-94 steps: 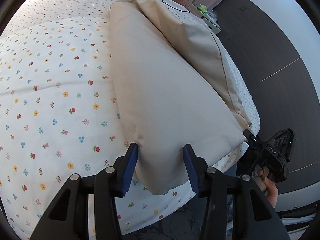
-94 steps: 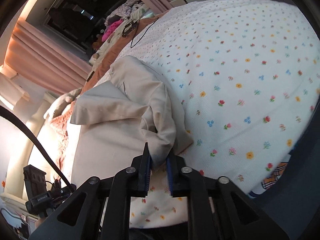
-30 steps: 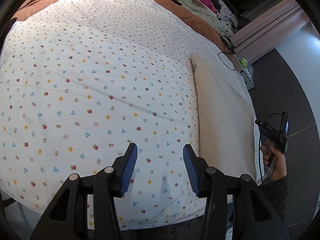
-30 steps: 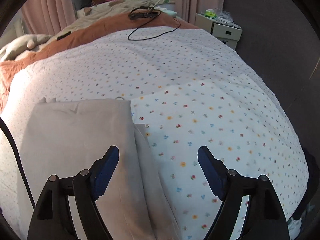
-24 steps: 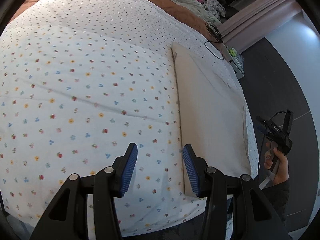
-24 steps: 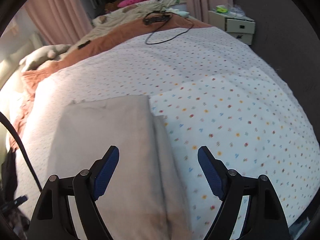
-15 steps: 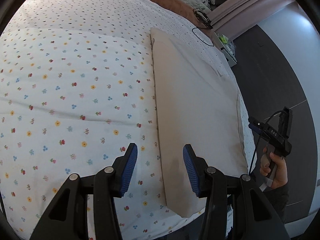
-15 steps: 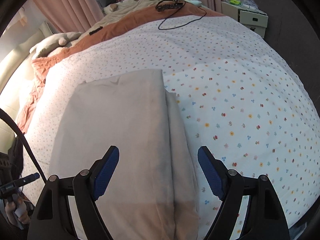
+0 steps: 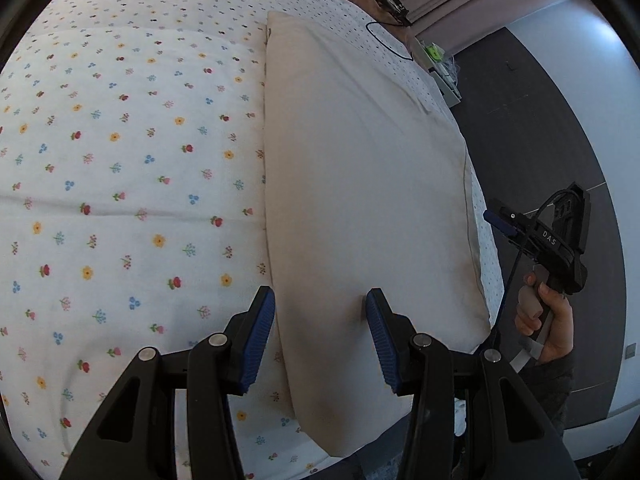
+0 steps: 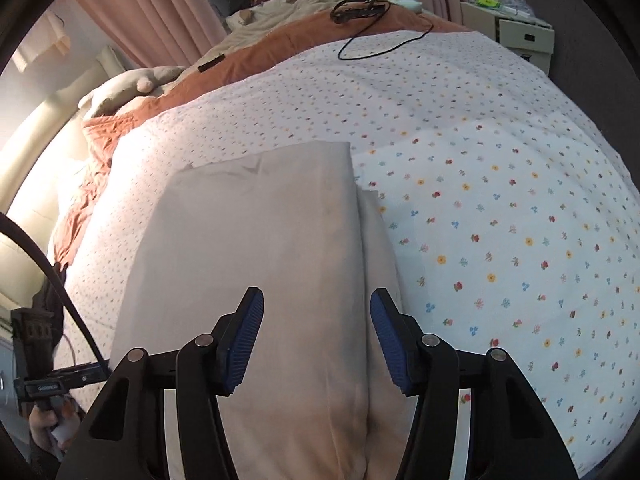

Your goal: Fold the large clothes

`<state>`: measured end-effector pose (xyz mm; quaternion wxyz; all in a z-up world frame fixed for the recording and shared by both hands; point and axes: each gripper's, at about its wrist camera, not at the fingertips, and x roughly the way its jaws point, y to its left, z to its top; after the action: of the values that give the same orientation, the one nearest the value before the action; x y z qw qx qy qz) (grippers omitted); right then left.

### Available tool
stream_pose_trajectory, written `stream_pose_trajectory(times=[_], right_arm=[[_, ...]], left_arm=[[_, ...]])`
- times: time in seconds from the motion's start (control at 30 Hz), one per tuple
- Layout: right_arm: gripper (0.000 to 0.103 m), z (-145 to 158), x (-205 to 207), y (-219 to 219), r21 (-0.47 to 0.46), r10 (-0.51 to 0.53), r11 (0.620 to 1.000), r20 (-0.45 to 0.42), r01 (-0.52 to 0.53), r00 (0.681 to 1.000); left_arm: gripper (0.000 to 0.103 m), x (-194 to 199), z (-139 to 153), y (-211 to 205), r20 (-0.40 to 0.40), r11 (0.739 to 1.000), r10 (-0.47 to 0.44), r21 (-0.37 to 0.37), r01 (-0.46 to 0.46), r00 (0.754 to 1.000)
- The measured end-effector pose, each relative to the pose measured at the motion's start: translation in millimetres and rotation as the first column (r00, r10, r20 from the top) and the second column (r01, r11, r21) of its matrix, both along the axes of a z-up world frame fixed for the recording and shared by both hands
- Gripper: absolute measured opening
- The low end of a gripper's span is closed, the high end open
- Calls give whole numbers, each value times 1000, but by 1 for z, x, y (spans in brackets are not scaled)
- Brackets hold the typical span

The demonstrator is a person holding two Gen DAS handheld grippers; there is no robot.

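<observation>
In the left wrist view, the left gripper (image 9: 320,332) sits at the bottom centre, angled downward, its blue-padded jaws apart over the near end of the folded beige garment (image 9: 360,184). The left pad lines up with the garment's left edge and the right pad hangs over the cloth; nothing is pinched between them. The garment runs as a long panel from the lower centre up to the upper middle of the frame, lying flat on the flowered bedspread (image 9: 120,160). At the right edge, a hand (image 9: 546,320) grips the handle of the right gripper (image 9: 498,220), held beside the bed's side.

In the right wrist view, the right gripper (image 10: 316,340) points down at the same garment (image 10: 248,248) from the bottom centre. Its jaws have just been closing but stand apart, straddling the fold line of the cloth without pressing it. A black cable (image 10: 380,46) lies at the top of the frame.
</observation>
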<state>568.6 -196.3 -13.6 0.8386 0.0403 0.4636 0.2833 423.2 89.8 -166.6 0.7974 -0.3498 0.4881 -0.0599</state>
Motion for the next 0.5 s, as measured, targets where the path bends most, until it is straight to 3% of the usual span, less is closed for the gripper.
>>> stream_pose_trajectory(times=[0.17, 0.33, 0.4, 0.43, 0.5], right_arm=[[54, -19, -2, -1, -20, 70, 997, -98, -72, 993], [54, -42, 5, -10, -20, 54, 998, -167, -58, 984], [33, -45, 5, -7, -36, 60, 997, -166, -66, 984], [11, -46, 5, -5, -56, 56, 996, -156, -66, 986], [3, -41, 8, -7, -46, 52, 997, -141, -59, 989]], left_arm=[[48, 0, 0, -7, 3, 1000, -8, 6, 8, 1000], [48, 2, 1, -11, -1, 1000, -6, 13, 6, 1000], [48, 2, 2, -11, -2, 1000, -7, 18, 7, 1000], [48, 2, 2, -11, -3, 1000, -7, 19, 7, 1000], [48, 4, 3, -13, -4, 1000, -5, 18, 5, 1000]])
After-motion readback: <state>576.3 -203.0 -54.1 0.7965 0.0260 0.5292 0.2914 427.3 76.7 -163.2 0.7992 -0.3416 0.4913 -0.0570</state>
